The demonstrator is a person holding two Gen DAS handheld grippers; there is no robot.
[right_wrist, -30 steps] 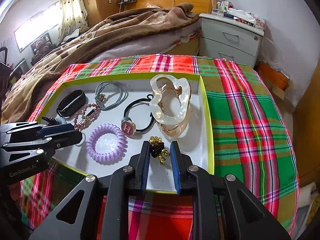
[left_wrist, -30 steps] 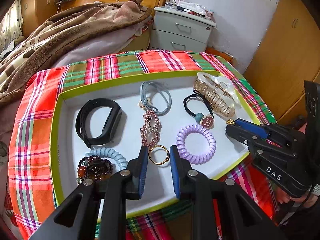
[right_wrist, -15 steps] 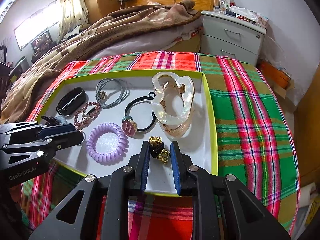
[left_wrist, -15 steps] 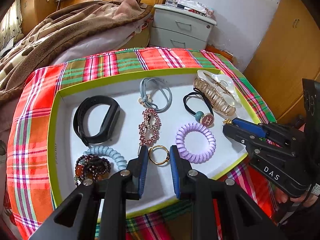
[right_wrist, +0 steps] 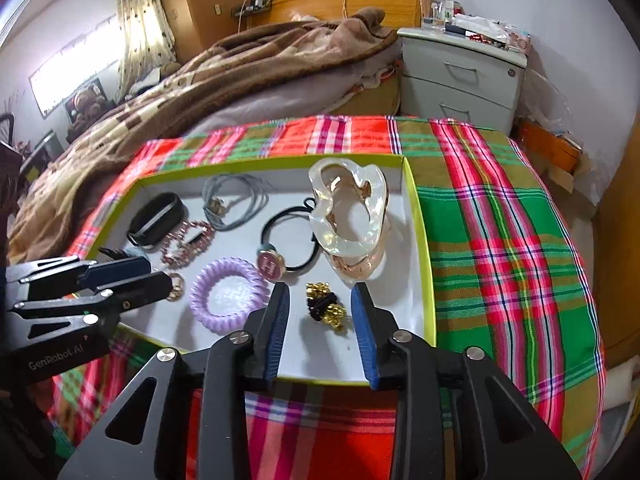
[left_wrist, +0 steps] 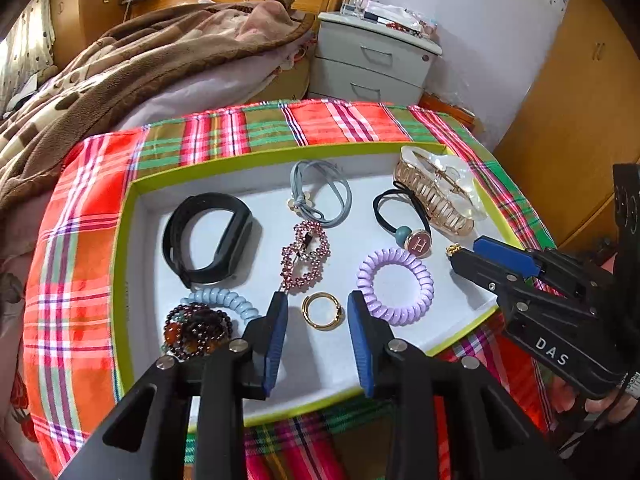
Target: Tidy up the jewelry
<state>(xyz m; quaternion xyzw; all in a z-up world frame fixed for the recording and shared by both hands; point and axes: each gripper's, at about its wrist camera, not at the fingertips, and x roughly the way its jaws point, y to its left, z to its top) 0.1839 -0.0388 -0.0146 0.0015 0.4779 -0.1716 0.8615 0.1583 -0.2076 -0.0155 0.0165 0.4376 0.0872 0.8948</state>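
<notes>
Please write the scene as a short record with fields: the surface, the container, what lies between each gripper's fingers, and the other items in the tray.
surface: plaid cloth
container: shallow tray, white inside, lime-green rim
left gripper: jaws opening, gold ring between them, not pressed
right gripper: jaws opening, gold-and-black hair tie between them, not pressed
other items: black wristband, purple spiral hair tie, clear claw clip, beaded bracelet

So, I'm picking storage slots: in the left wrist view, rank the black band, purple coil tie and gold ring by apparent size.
1. black band
2. purple coil tie
3. gold ring, clearly smallest, though nearest the camera.
</notes>
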